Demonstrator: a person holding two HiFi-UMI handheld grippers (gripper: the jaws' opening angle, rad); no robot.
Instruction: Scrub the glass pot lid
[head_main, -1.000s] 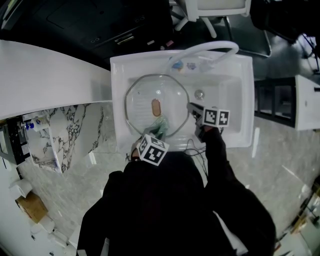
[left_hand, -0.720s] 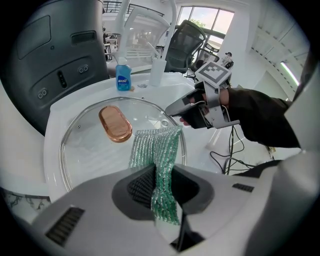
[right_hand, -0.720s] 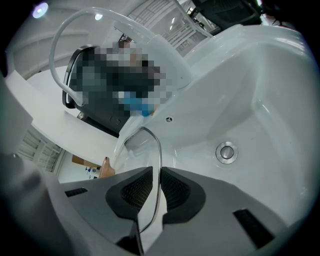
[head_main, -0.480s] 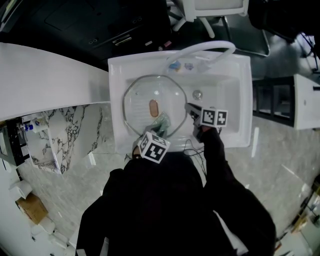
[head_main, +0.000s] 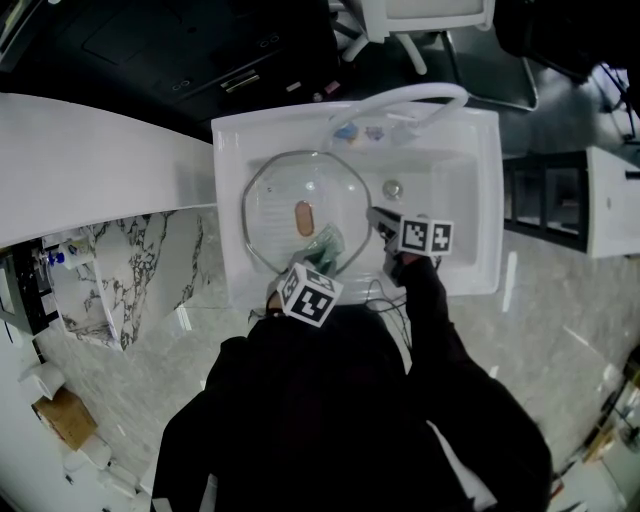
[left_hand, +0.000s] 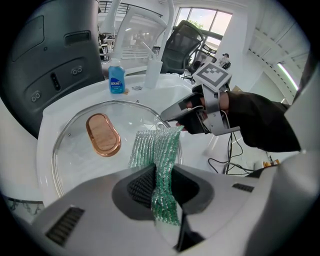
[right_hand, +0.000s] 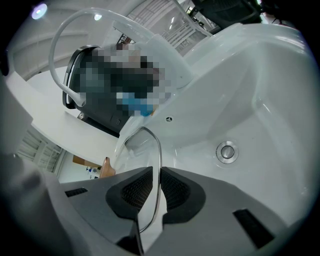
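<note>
The glass pot lid (head_main: 285, 190) lies tilted in the white sink (head_main: 465, 215), its copper-coloured handle (head_main: 303, 217) facing up. My left gripper (head_main: 320, 260) is shut on a green mesh scrubber (left_hand: 156, 150), which rests on the lid's near side beside the handle (left_hand: 103, 135). My right gripper (head_main: 377, 217) is shut on the lid's metal rim (right_hand: 158, 150) at the right edge. The left gripper view shows that right gripper (left_hand: 172, 114) pinching the rim. The lid's glass (left_hand: 80, 160) looks wet.
A blue soap bottle (left_hand: 116, 77) stands on the sink's back ledge next to the white curved faucet (head_main: 410, 97). The drain (right_hand: 226, 152) sits right of the lid. A white counter (head_main: 90, 160) runs to the left, and cables (left_hand: 230, 160) hang at the sink's front.
The scrubber in my left gripper has slid a little to the right across the lid, away from the handle. My right gripper keeps its hold on the rim.
</note>
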